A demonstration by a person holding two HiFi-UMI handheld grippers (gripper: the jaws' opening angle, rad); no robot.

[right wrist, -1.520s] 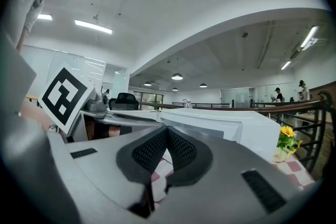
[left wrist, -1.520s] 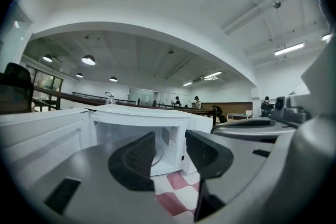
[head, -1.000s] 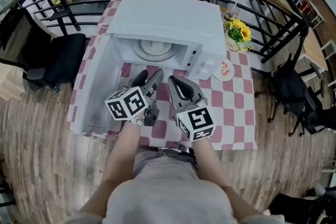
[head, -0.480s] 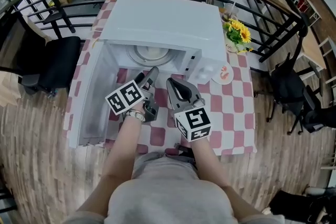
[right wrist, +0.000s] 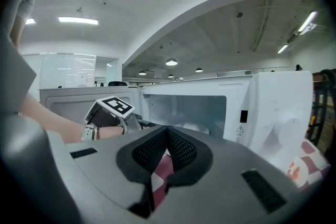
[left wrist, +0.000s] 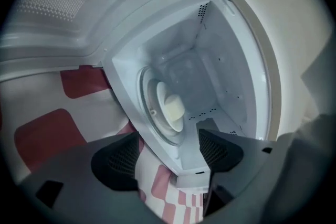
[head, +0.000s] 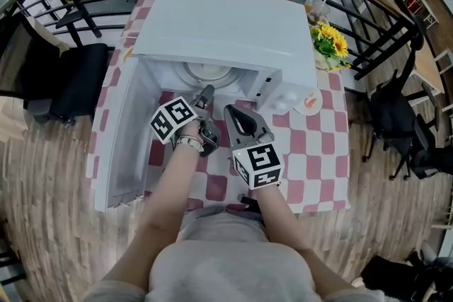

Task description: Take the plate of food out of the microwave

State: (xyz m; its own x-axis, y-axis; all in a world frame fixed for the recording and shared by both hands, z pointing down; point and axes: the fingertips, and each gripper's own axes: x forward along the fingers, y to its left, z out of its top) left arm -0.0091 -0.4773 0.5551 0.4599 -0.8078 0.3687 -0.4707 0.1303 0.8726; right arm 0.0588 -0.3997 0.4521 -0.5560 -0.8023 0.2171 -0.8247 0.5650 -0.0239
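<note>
Holds left gripper [head: 206, 95], jaws wide apart and empty, at the mouth of the open microwave [head: 226, 18], plate of food [head: 207, 74] lying straight beyond inside, with right gripper [head: 232, 113], closed on nothing, slightly nearer on the right.

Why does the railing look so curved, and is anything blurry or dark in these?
Head view: the wide lens bows the railing; light is even. Left gripper view: black corners, the left gripper looks soft up close, the microwave interior bright. Right gripper view: ceiling lights glare slightly.
</note>
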